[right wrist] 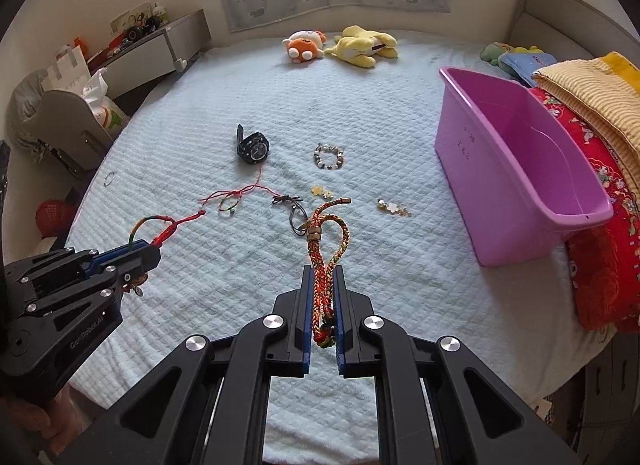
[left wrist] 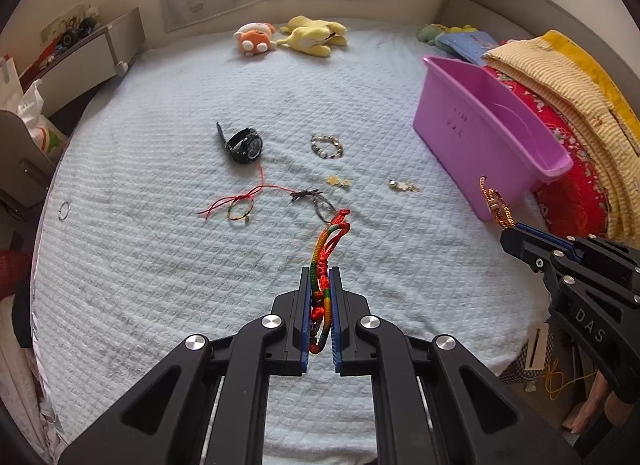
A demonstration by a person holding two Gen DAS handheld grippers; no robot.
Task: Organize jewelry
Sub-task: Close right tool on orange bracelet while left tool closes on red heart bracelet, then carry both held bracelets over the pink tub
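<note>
My left gripper (left wrist: 320, 277) is shut on a red-green-orange cord bracelet (left wrist: 328, 245), held above the bed; it also shows in the right wrist view (right wrist: 154, 251). My right gripper (right wrist: 324, 275) is shut on an orange braided bracelet (right wrist: 326, 237) with a metal bead; it shows in the left wrist view (left wrist: 508, 229) near the purple bin (left wrist: 484, 133). On the bed lie a black watch (left wrist: 244, 145), a beaded bracelet (left wrist: 327, 146), a red string bracelet (left wrist: 240, 205), a dark cord (left wrist: 316, 203), two small gold pieces (left wrist: 338, 182) (left wrist: 404, 186) and a ring (left wrist: 64, 210).
The pale blue quilted bed (left wrist: 160, 265) carries plush toys (left wrist: 312, 35) at the far end. Folded red and yellow blankets (left wrist: 576, 121) lie right of the bin. A grey nightstand (left wrist: 84, 57) and bags stand at the left.
</note>
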